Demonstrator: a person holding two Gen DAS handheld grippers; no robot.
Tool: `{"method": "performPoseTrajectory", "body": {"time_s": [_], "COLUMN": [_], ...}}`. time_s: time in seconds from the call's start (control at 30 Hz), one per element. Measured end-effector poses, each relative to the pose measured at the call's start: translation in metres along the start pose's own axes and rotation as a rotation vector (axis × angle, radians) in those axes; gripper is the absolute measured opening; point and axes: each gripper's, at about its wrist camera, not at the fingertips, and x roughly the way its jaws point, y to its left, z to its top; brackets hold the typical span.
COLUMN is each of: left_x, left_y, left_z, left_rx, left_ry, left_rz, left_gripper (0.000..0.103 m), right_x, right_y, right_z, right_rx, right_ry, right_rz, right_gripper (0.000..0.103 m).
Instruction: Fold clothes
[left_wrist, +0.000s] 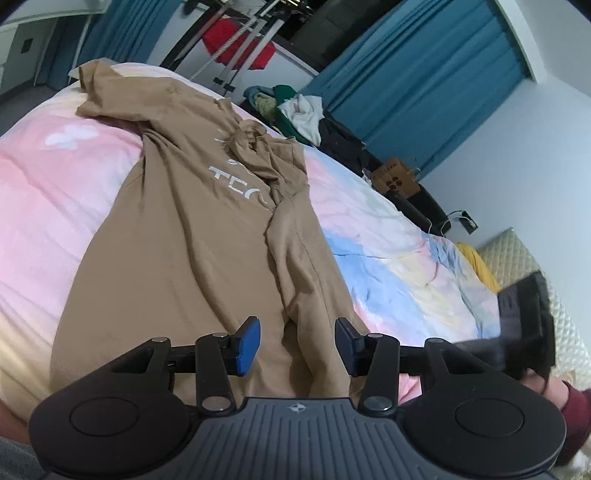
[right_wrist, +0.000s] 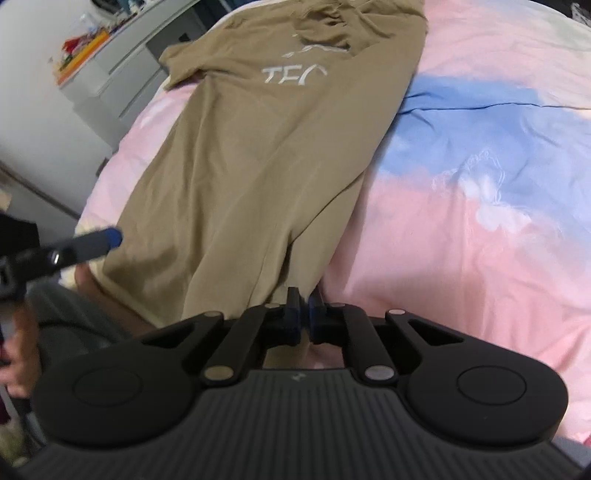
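A bed with a pink and blue cover (left_wrist: 388, 236) fills the room. Teal curtains (left_wrist: 424, 85) hang on the pale wall (left_wrist: 517, 155), and a white drawer unit (right_wrist: 122, 74) stands beside the bed.

Your left gripper (left_wrist: 297, 345) is spread wide, its blue pads (left_wrist: 248, 345) well apart and nothing between them. Your right gripper (right_wrist: 303, 319) has its jaws pressed nearly together, pinching a fold of tan cloth (your right hand (left_wrist: 554, 395) shows blurred behind it).

White "TEC" on tan shirt (right_wrist: 258, 155)
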Motion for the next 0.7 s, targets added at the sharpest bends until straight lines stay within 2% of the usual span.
{"method": "performPoseTrajectory", "body": {"time_s": [0.2,0.3,0.4,0.53,0.63,0.7], "left_x": [0.0,0.001,0.001,0.005,0.015,0.026], "left_y": [0.002,0.005,0.013,0.026,0.041,0.057], "left_z": [0.0,0.005,0.017,0.047,0.077,0.098], "left_rx": [-0.012,-0.028,-0.07,-0.113,-0.148,-0.194], "left_ry": [-0.001,-0.006,-0.021,-0.045,-0.083,-0.109], "left_rz": [0.022,0.046,0.088,0.162,0.227,0.27], "left_gripper": [0.05,0.053,0.06,0.066,0.077,0.08], "right_x": [0.023,0.018,0.001,-0.019,-0.034,-0.034], "right_y": [-0.005,-0.011,-0.017,-0.013,-0.01,-0.01], "right_z": [-0.016,-0.015,-0.008,0.017,0.036,0.05], "right_rx": [0.002,0.033,0.05,0.04,0.033,0.058], "right_ry": [0.072,0.043,-0.003,-0.161,-0.279,-0.354], "right_rz": [-0.045,-0.027,-0.03,-0.044,-0.054,-0.046], "right_gripper": [0.006,0.008,0.01,0.01,0.01,0.015]}}
